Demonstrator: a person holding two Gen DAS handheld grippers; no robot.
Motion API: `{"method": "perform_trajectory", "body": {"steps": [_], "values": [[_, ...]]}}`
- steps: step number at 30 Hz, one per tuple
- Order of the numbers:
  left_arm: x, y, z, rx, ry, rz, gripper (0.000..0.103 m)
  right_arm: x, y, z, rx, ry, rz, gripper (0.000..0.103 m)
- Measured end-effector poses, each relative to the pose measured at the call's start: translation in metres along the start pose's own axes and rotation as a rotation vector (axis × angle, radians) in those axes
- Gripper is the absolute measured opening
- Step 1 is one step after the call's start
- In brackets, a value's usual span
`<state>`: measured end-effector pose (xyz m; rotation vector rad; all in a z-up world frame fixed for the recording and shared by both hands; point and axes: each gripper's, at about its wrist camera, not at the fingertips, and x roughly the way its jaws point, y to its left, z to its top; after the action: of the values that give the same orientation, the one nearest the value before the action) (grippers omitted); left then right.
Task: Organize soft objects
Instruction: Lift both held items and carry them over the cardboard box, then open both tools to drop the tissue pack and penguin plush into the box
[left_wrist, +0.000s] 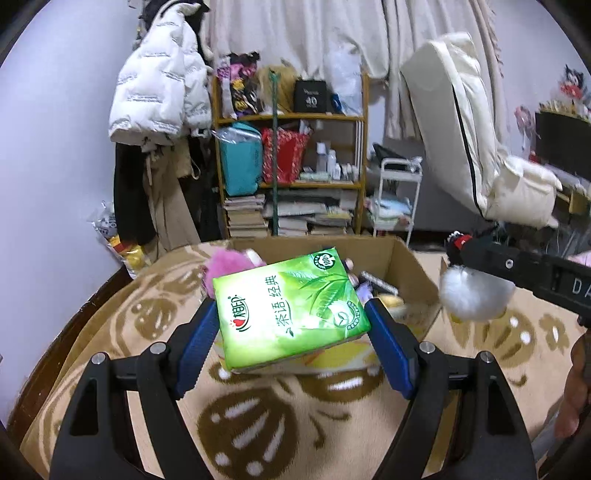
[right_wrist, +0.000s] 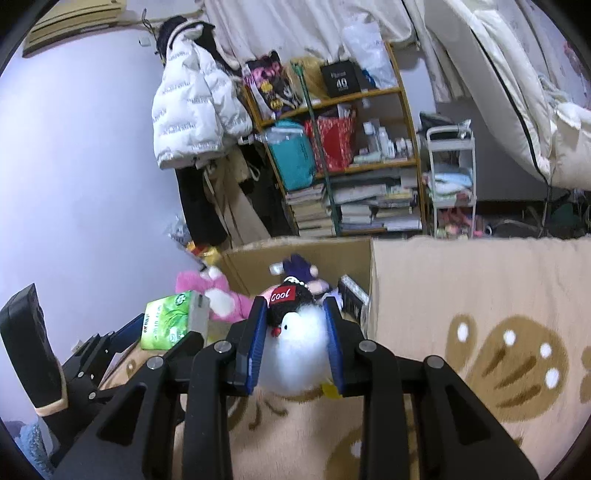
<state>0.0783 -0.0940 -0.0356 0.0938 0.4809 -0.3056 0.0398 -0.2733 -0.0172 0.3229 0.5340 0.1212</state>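
A green tissue pack (left_wrist: 291, 306) is clamped between the blue pads of my left gripper (left_wrist: 291, 314), lifted above the beige patterned blanket (left_wrist: 258, 417). The same tissue pack (right_wrist: 168, 319) shows at the left of the right wrist view. My right gripper (right_wrist: 295, 306) is shut on a white fluffy penguin toy (right_wrist: 299, 343) with a black cap labelled "Cool". That penguin toy (left_wrist: 474, 295) also hangs at the right of the left wrist view. Ahead stands an open cardboard box (left_wrist: 402, 266) holding a pink plush (left_wrist: 232, 264) and other soft items.
Behind the cardboard box (right_wrist: 310, 258) are a wooden shelf (left_wrist: 291, 155) with books and bags, a white trolley (left_wrist: 399, 192), hanging coats (left_wrist: 159, 96) and a white padded chair (left_wrist: 480, 147). A pink plush (right_wrist: 221, 299) lies by the box's left wall.
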Motion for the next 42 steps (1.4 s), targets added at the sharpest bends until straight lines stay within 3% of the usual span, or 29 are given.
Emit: {"method": "perform_trajectory", "body": {"steps": [18,29,36,42], "values": [[0.016,-0.003,0.043,0.047,-0.084,0.035,0.079,0.012,0.014,0.043,-0.073,-0.133,0.007,0.032],[0.050,-0.005,0.043,0.094,-0.050,0.057,0.079,0.044,-0.003,0.047,-0.082,-0.078,0.015,0.032],[0.069,-0.013,0.044,0.132,-0.039,0.043,0.080,0.069,-0.028,0.034,0.015,0.035,0.020,0.033],[0.081,-0.013,0.041,0.147,-0.017,0.062,0.080,0.078,-0.041,0.027,0.058,0.060,0.047,0.034]]}}
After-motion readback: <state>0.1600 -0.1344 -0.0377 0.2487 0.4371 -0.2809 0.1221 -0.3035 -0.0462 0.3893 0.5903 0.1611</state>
